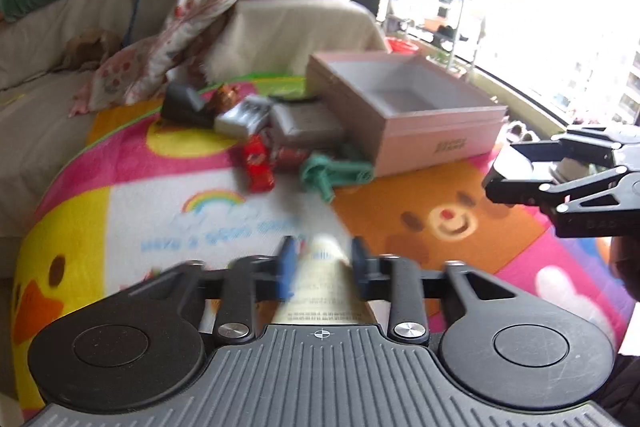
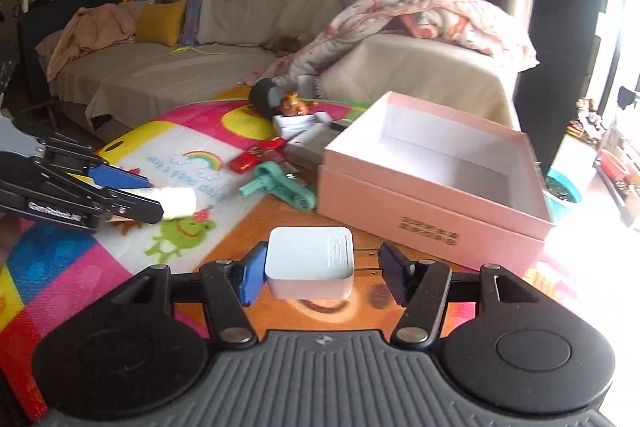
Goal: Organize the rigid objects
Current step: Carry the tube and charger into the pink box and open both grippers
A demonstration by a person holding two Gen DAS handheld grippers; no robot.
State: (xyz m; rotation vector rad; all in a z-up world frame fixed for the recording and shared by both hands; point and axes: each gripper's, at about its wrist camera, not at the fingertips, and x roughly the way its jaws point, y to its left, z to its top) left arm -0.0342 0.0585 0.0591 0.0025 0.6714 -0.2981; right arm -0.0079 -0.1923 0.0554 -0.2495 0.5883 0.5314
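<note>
My left gripper (image 1: pixel 320 261) is shut on a cream tube (image 1: pixel 325 283) with printed text, held above the colourful play mat; it also shows in the right wrist view (image 2: pixel 180 202). My right gripper (image 2: pixel 320 269) is open around a white square charger block (image 2: pixel 310 262) that touches only the blue left finger (image 2: pixel 253 277); I cannot tell whether the block rests on the mat. An open pink box (image 2: pixel 432 219), empty inside, sits to the right; it also shows in the left wrist view (image 1: pixel 436 143). A pile of small objects lies beside it: a teal clamp (image 1: pixel 334 175), a red toy car (image 1: pixel 258 163), grey boxes (image 1: pixel 304 125).
The play mat (image 1: pixel 120 195) covers the surface. A beige sofa (image 2: pixel 160 67) with cushions and a floral blanket (image 2: pixel 420 15) stands behind. A bright window with a rack (image 1: pixel 452 19) is at the far right. A teal tub (image 2: pixel 564 193) sits beyond the box.
</note>
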